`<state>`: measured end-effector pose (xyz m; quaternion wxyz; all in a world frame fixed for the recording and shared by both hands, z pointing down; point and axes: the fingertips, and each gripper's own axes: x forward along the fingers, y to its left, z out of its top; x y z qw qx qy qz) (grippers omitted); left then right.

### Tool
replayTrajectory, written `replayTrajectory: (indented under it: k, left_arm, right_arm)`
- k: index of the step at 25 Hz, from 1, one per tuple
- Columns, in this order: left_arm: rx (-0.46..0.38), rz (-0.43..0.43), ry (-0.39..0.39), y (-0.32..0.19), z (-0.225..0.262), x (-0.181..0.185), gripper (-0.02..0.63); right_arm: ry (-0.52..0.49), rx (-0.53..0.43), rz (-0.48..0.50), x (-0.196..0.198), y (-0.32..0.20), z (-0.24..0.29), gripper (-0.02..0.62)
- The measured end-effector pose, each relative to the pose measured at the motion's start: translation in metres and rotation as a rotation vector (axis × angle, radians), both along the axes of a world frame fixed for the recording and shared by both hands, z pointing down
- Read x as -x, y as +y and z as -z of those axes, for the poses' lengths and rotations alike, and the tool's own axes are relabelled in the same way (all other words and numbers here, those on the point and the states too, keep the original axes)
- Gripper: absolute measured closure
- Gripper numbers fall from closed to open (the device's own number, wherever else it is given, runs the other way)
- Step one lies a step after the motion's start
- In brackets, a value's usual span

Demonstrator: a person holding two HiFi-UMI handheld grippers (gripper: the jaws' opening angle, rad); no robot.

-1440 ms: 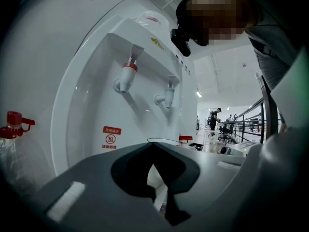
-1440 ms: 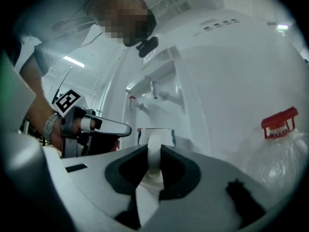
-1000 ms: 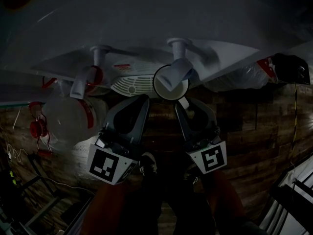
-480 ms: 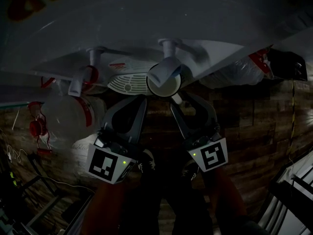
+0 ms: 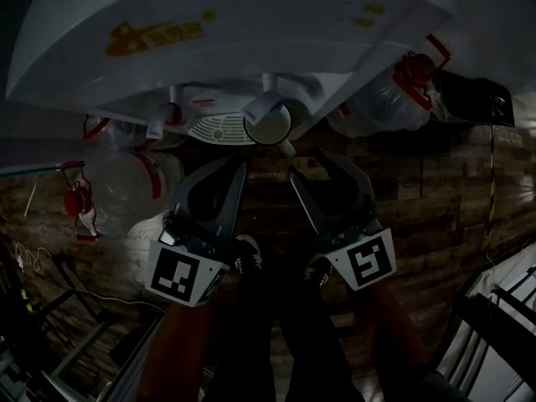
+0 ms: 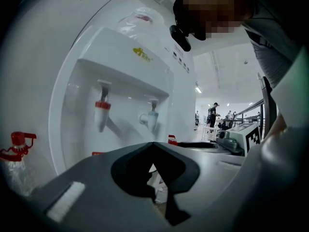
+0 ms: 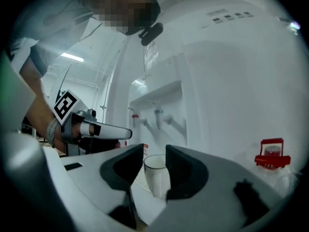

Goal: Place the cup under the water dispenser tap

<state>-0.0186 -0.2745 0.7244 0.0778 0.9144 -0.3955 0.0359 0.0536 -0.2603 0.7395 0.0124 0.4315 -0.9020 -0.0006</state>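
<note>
The white cup (image 5: 270,127) stands on the dispenser's (image 5: 251,23) ribbed drip tray (image 5: 219,129), directly beneath the right-hand tap (image 5: 265,105). My right gripper (image 7: 154,150) has just been opening. Its jaws stand apart, with the cup showing in the gap ahead and neither pad pressing it. My left gripper (image 6: 153,144) has its jaws together on nothing. Clear water bottles (image 5: 117,193) with red caps crowd both sides of the dispenser, and open wooden floor (image 5: 435,191) lies below the grippers.
</note>
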Motion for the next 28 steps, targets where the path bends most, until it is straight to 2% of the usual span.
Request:
replayTrajectory:
  k: [2,6,9,13,15,19,22,28]
  left_arm:
    - [-0.022,-0.002,-0.006,0.007,0.026,-0.003,0.600]
    - [-0.015,-0.057,-0.089,0.029,0.075,-0.023,0.600]
    - [0.002,-0.067,-0.078,0.049,0.121,-0.028,0.600]
    - [0.001,-0.055,-0.052,0.070,0.186,-0.031,0.600]
    - [0.007,-0.050,-0.036,0.082,0.217,-0.032,0.600]
    - [-0.011,-0.057,-0.067,0.104,0.268,-0.030,0.600]
    - [-0.005,-0.046,-0.046,0.118,0.304,-0.028,0.600]
    - [-0.030,-0.091,-0.023,0.157,0.380,-0.023,0.600]
  right_arm:
    - [-0.009,0.021,0.021,0.004,0.007,0.025,0.443]
    - [0.006,0.038,0.057,-0.002,0.019,0.087,0.485]
    - [0.011,0.041,0.084,-0.006,0.034,0.136,0.547]
    - [0.002,0.053,0.132,-0.010,0.055,0.202,0.579]
    - [-0.010,0.062,0.149,-0.012,0.068,0.237,0.580]
    - [-0.006,0.054,0.197,-0.008,0.091,0.300,0.581]
    - [0.007,0.057,0.224,-0.003,0.107,0.339,0.581]
    - [0.000,0.057,0.258,0.011,0.142,0.413,0.581]
